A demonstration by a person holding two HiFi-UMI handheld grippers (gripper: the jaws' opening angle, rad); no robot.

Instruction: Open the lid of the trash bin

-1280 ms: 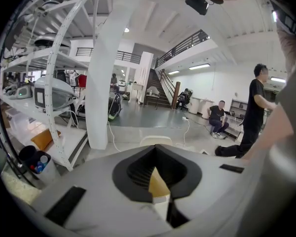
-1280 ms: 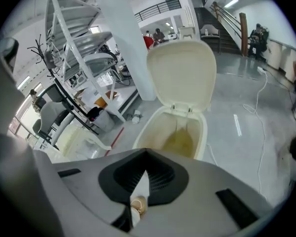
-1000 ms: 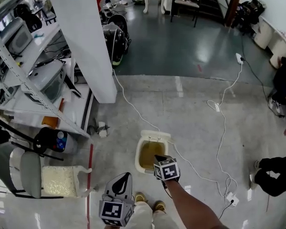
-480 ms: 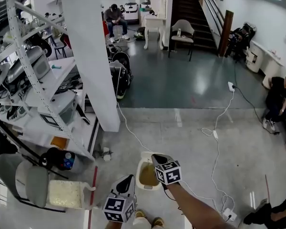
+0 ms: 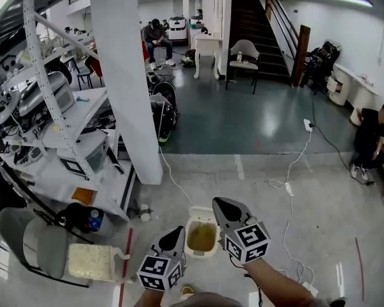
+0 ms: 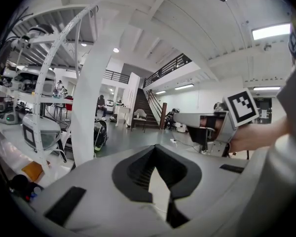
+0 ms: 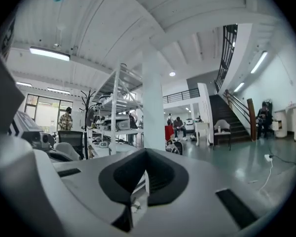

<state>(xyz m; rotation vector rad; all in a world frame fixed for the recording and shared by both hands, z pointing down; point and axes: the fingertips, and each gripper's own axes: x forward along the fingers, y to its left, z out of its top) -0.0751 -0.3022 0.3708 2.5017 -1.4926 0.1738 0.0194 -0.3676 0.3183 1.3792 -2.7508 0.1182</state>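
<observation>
The white trash bin [image 5: 193,247] stands on the floor just ahead of my feet. Its lid is tipped up at the far side, and a yellowish liner [image 5: 201,236] shows inside. My left gripper [image 5: 176,231] hangs over the bin's near left corner with its jaws together and nothing between them. My right gripper [image 5: 218,203] is above the bin's right edge, also shut and empty, pointing out across the room. The left gripper view looks past its own jaws [image 6: 155,168] at the right gripper [image 6: 210,128]. The right gripper view shows only its closed jaws [image 7: 145,180] and the room.
A white pillar [image 5: 128,75] and a metal rack of equipment [image 5: 45,107] stand to the left. A grey chair [image 5: 29,245] and a white foam box [image 5: 93,261] sit at lower left. A white cable [image 5: 288,187] trails over the floor. A person [image 5: 371,139] sits at the far right.
The head view has tilted up toward the room. Both grippers have risen, and the right one has come off the bin's top and moved right. The lid stays up.
</observation>
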